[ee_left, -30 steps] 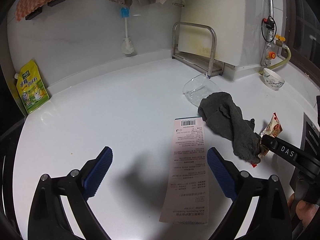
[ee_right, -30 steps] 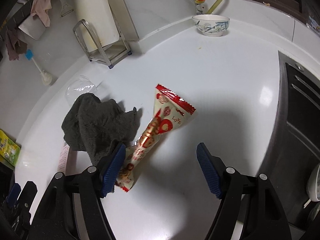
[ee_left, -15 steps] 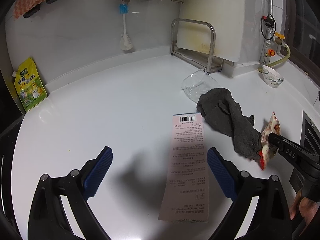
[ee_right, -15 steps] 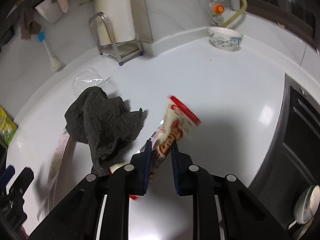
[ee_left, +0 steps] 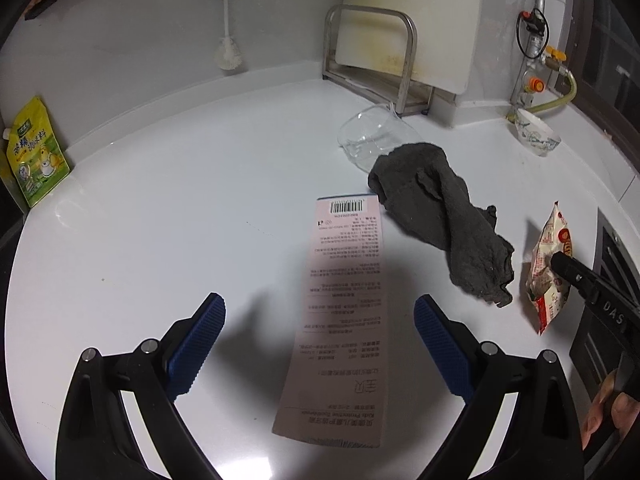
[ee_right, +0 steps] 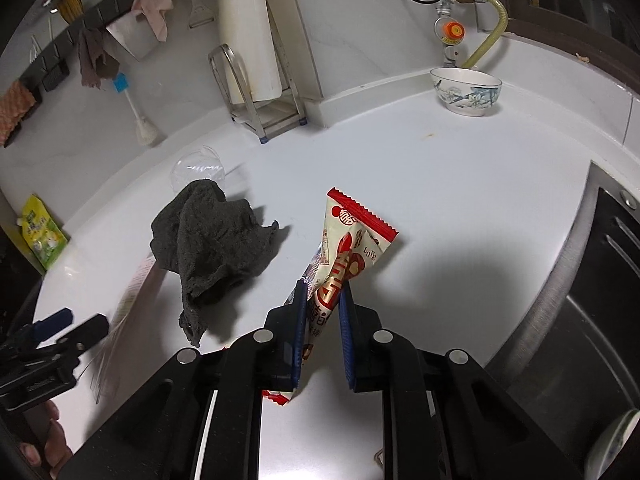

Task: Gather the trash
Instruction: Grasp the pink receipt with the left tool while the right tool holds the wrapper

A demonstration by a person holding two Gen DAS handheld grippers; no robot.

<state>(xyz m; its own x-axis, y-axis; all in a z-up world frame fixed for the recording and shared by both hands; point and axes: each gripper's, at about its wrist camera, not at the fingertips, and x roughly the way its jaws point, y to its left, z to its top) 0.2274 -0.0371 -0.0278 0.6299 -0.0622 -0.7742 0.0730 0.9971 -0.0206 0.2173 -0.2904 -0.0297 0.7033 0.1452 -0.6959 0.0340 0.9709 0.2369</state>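
My right gripper point(ee_right: 323, 294) is shut on a red and white snack wrapper point(ee_right: 352, 240) and holds it above the white counter; the wrapper also shows in the left wrist view point(ee_left: 550, 264). My left gripper point(ee_left: 320, 316) is open and empty, its blue pads on either side of a long pink paper label point(ee_left: 340, 312) that lies flat on the counter. A crumpled dark grey cloth point(ee_left: 440, 216) lies between label and wrapper, and shows in the right wrist view point(ee_right: 212, 244).
A clear glass cup point(ee_left: 372, 136) lies on its side behind the cloth. A metal rack with a cutting board point(ee_left: 376, 60), a patterned bowl point(ee_right: 466, 90), a yellow pouch point(ee_left: 36, 160) and a brush point(ee_left: 226, 20) line the back. A sink point(ee_right: 592, 320) is at right.
My right gripper closed on the snack wrapper and lifted it off the counter, away from the cloth. My left gripper moved slightly closer over the label.
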